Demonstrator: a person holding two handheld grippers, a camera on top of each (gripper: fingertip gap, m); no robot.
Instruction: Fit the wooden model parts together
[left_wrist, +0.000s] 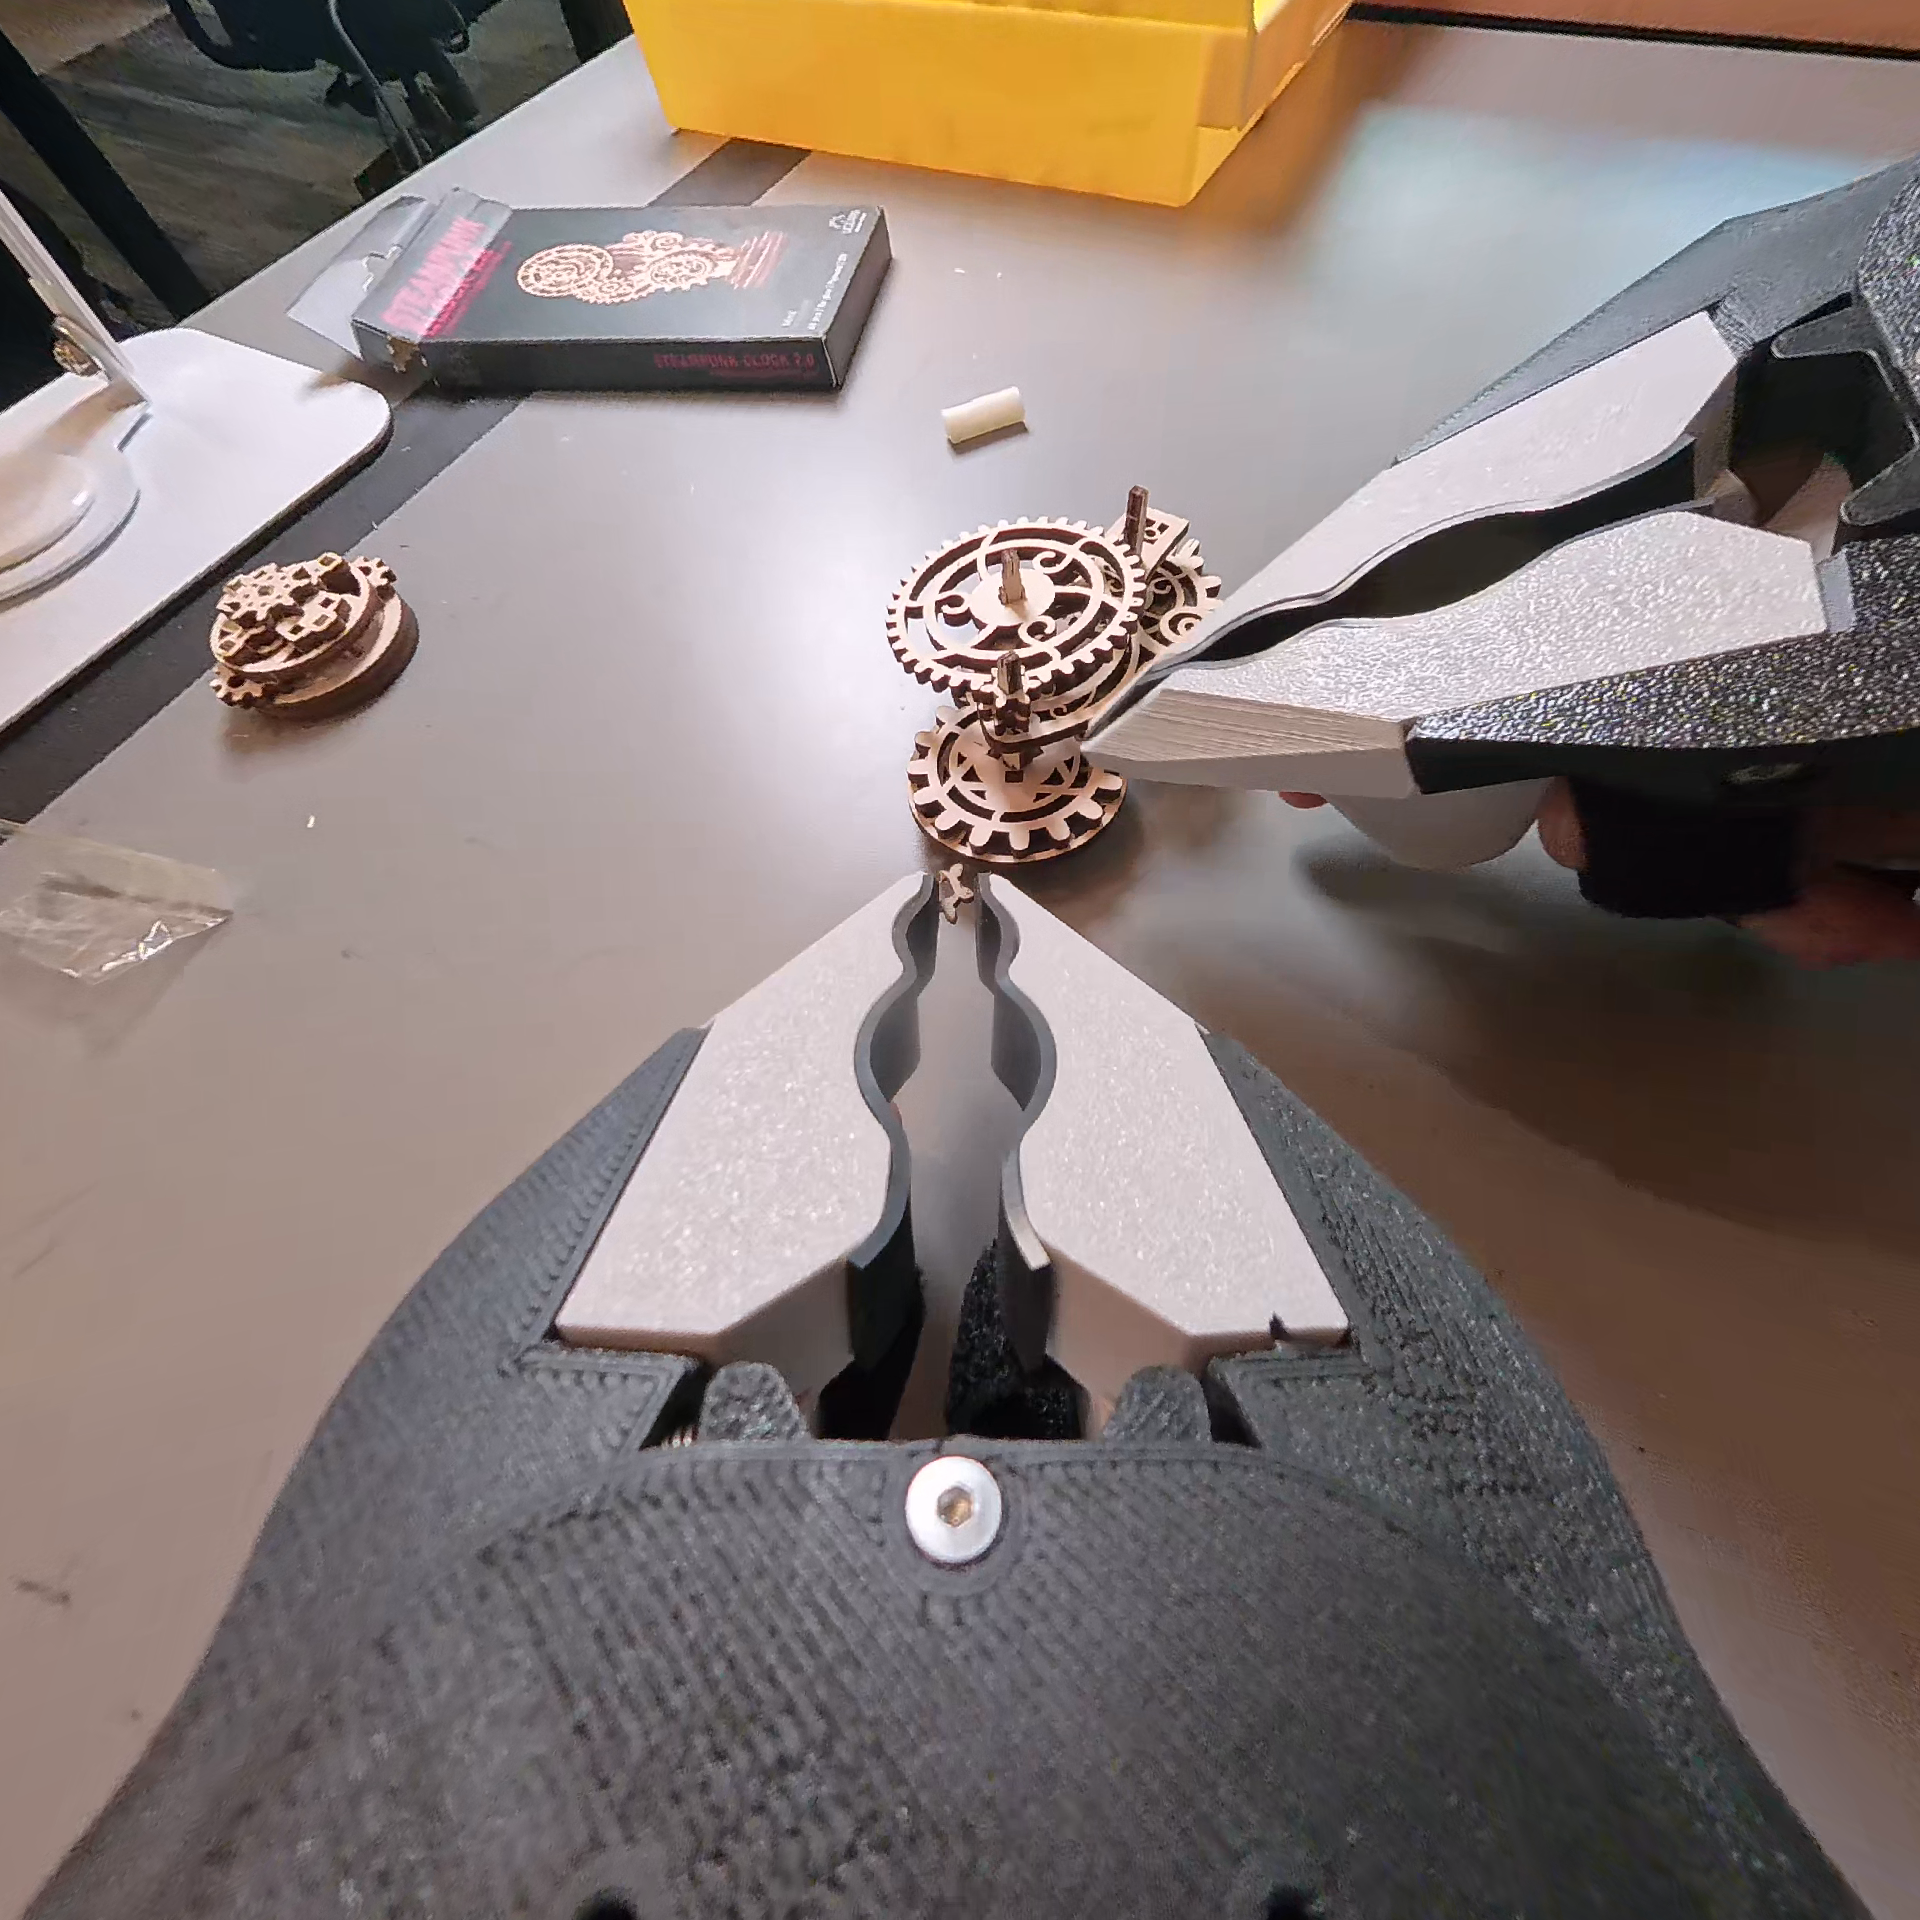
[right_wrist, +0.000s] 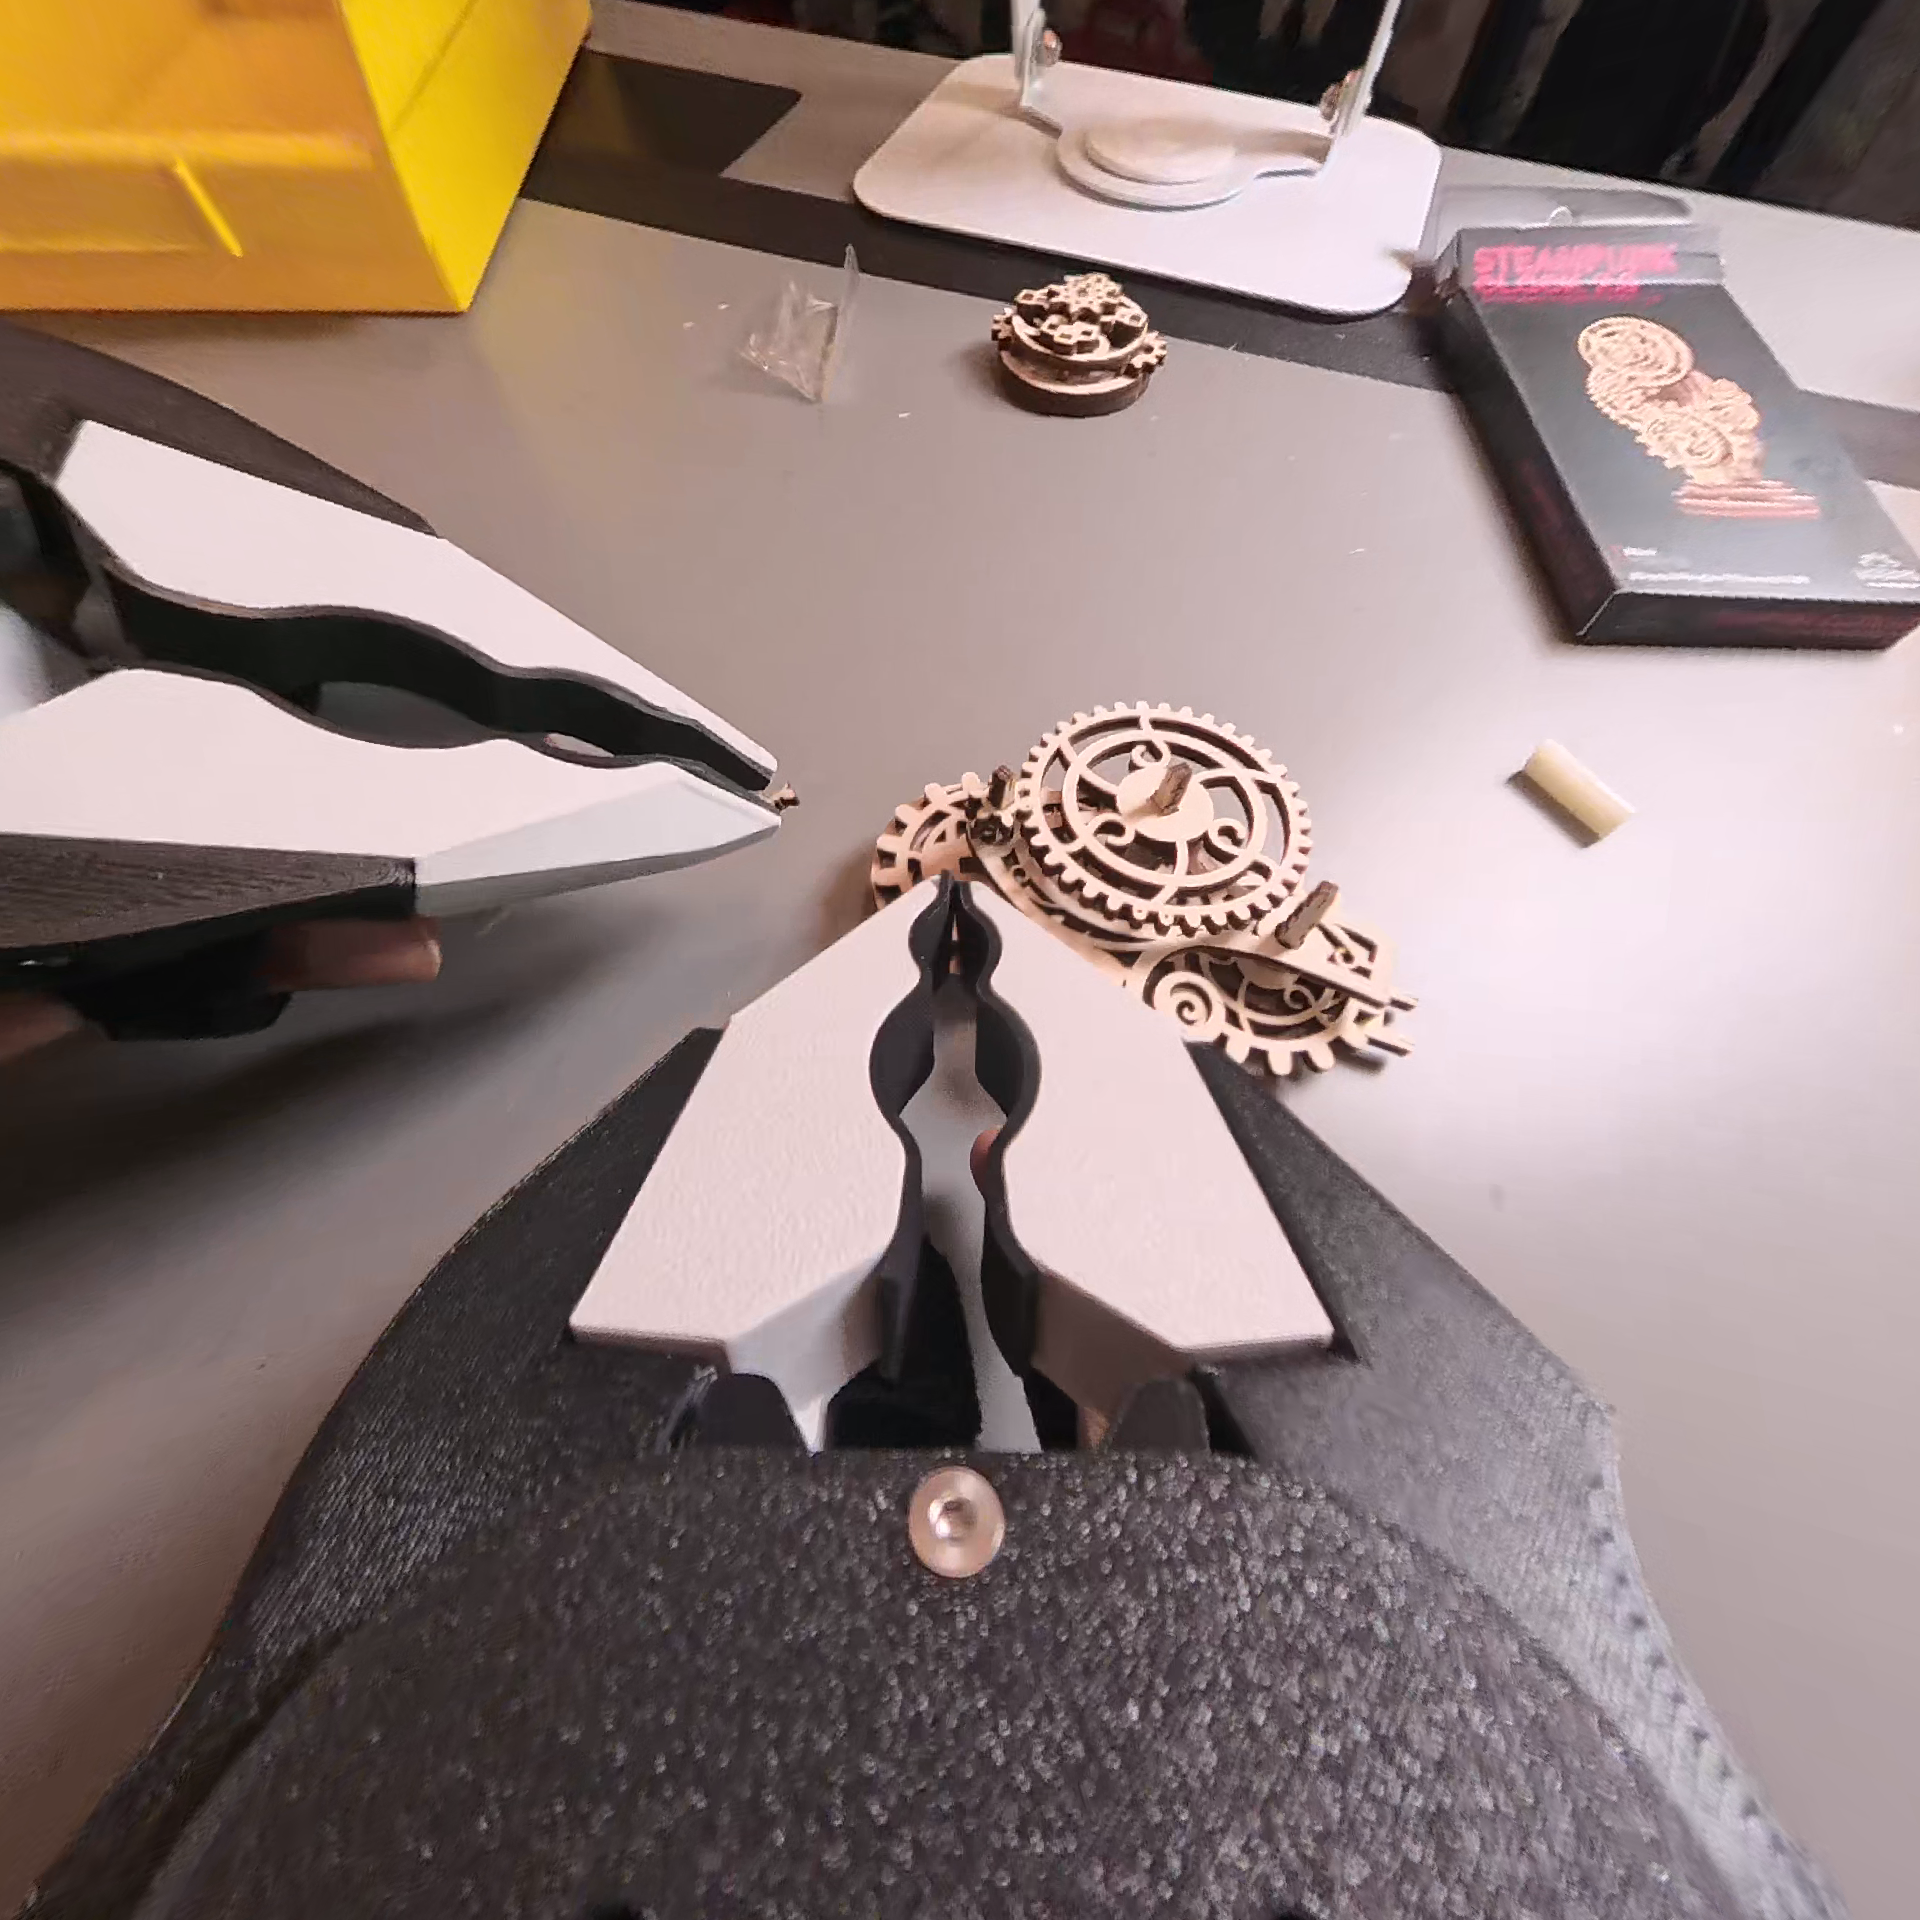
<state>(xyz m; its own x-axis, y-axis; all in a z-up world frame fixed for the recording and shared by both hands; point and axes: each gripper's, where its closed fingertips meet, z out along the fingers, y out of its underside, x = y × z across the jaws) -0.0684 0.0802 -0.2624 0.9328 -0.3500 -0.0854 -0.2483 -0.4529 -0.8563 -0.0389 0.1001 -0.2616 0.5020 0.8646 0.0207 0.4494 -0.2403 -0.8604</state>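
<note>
The wooden gear model (left_wrist: 1013, 634) lies on the grey table (left_wrist: 582, 935), with a big toothed wheel, a round base and short pegs sticking up; it also shows in the right wrist view (right_wrist: 1153, 831). My left gripper (left_wrist: 956, 894) is shut on a tiny wooden piece (left_wrist: 953, 896), just short of the model's base. The piece pokes out of the left gripper's tips in the right wrist view (right_wrist: 781, 798). My right gripper (right_wrist: 951, 896) is shut, its fingertips together against the model's side; it comes in from the right in the left wrist view (left_wrist: 1127, 717).
A second small wooden gear assembly (left_wrist: 307, 634) lies to the left. A black product box (left_wrist: 634, 301), a white cylinder (left_wrist: 985, 416), a clear plastic bag (left_wrist: 104, 904), a yellow box (left_wrist: 956, 83) and a white stand base (left_wrist: 187, 436) lie around. Left tips to right tips: about 4 cm.
</note>
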